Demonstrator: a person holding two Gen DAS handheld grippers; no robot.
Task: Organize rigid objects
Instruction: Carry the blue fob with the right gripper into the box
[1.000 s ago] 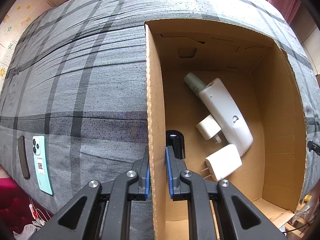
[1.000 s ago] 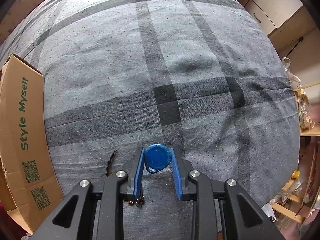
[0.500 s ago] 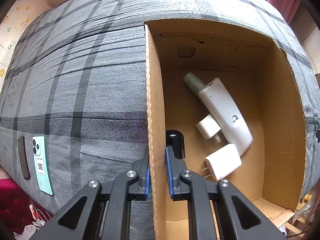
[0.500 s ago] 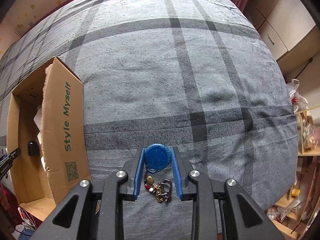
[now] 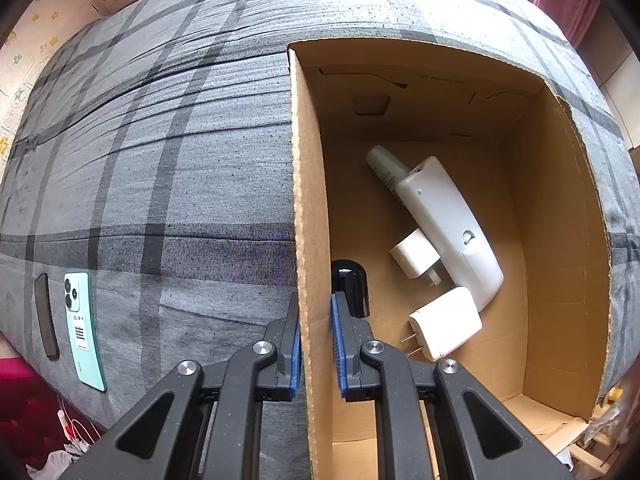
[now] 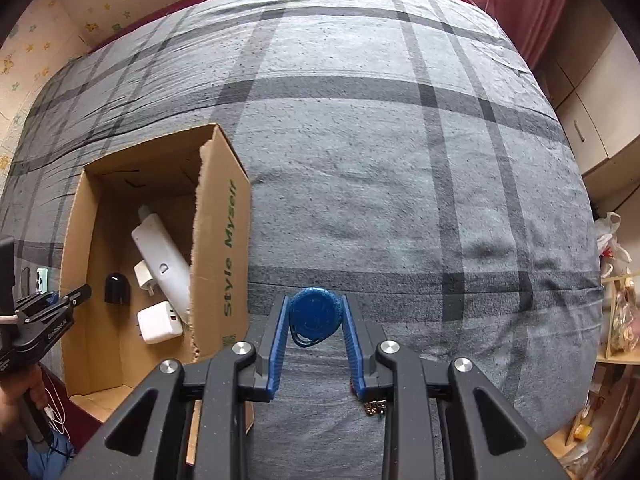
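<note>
Evidently the left tool point(image 5: 316, 332) pinches the cardboard box point(image 5: 310, 200) wall to steady it while the right tool point(image 6: 315, 326) clamps the blue key fob point(image 6: 315, 316), seemingly for dropping inside.

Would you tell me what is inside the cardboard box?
In the box: remote, two chargers, black cap, green tube partly hidden under the remote.

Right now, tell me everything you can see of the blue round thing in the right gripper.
The blue fob is a round disc that looks like plastic, with faint embossed rings on its face. The right gripper is shut on it, blue pads pressing its two edges, holding it off the grey plaid bedcover. A thin blue loop hangs from its lower edge, and small metal keyring bits dangle beneath, mostly hidden by a finger.
</note>
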